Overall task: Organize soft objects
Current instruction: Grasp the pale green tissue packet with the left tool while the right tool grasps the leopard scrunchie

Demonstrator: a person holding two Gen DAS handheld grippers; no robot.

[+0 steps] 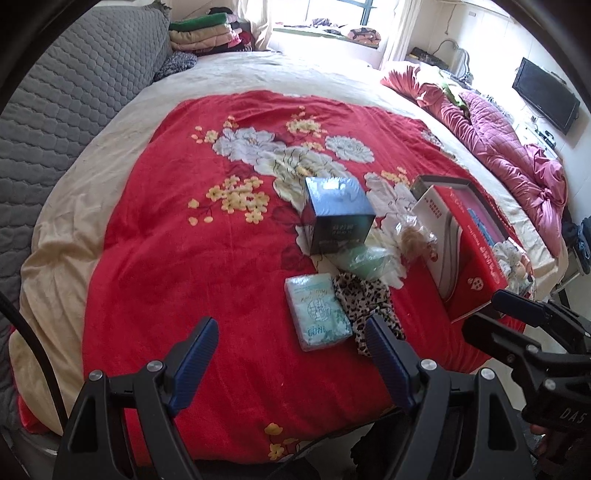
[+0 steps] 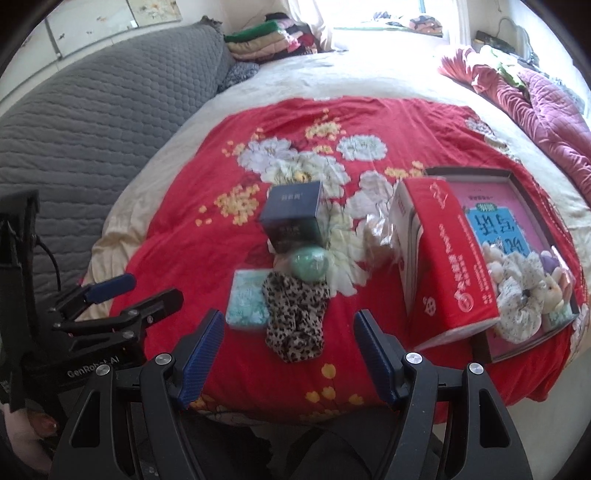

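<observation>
On the red floral blanket (image 1: 177,258) lie a leopard-print cloth (image 2: 295,317), a pale green tissue pack (image 1: 317,312), a green ball in plastic (image 2: 309,264) and a small blond doll (image 1: 413,240). A shallow box (image 2: 509,173) at the right holds soft toys and scrunchies (image 2: 524,299). My left gripper (image 1: 291,354) is open and empty, hovering near the tissue pack. My right gripper (image 2: 288,350) is open and empty, just short of the leopard cloth.
A dark cube box (image 1: 338,214) stands behind the ball. A red carton (image 2: 443,258) leans on the shallow box. A grey quilted headboard (image 1: 55,122) is at the left, a crumpled pink quilt (image 1: 509,155) at the right, folded blankets (image 1: 203,33) at the back.
</observation>
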